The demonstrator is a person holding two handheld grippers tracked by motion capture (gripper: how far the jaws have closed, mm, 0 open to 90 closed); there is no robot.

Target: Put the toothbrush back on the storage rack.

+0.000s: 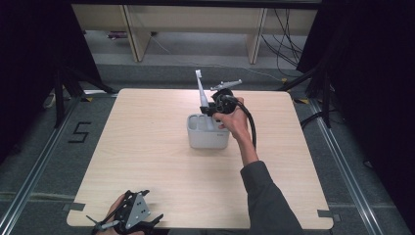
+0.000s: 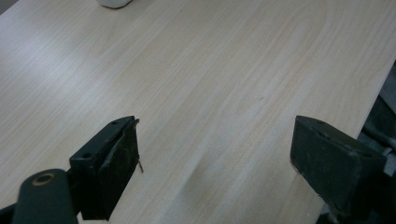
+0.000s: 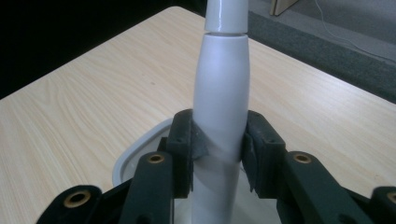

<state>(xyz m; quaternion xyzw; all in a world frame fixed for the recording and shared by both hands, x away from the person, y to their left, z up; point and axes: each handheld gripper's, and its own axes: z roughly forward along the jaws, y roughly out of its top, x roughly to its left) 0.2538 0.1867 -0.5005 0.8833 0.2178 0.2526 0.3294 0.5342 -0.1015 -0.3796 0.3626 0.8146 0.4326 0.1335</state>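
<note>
A tall white tapered handle with a slim neck (image 1: 199,90) stands upright, its lower end inside a white compartmented holder (image 1: 208,139) near the table's middle. My right gripper (image 1: 211,108) is shut on the handle. In the right gripper view the two black pads (image 3: 186,144) clamp the white handle (image 3: 222,88) on both sides, above the holder's rim (image 3: 127,156). My left gripper (image 1: 150,204) rests at the table's near left edge. Its jaws (image 2: 215,144) stand wide open over bare wood with nothing between them. The holder's bottom corner (image 2: 113,3) peeks in at the top of the left gripper view.
The light wooden table (image 1: 147,147) is bare around the holder. Black curtains flank both sides, and wooden furniture legs (image 1: 137,34) and cables (image 1: 286,44) stand on the floor beyond the far edge. The right gripper's cable (image 1: 250,122) loops beside the wrist.
</note>
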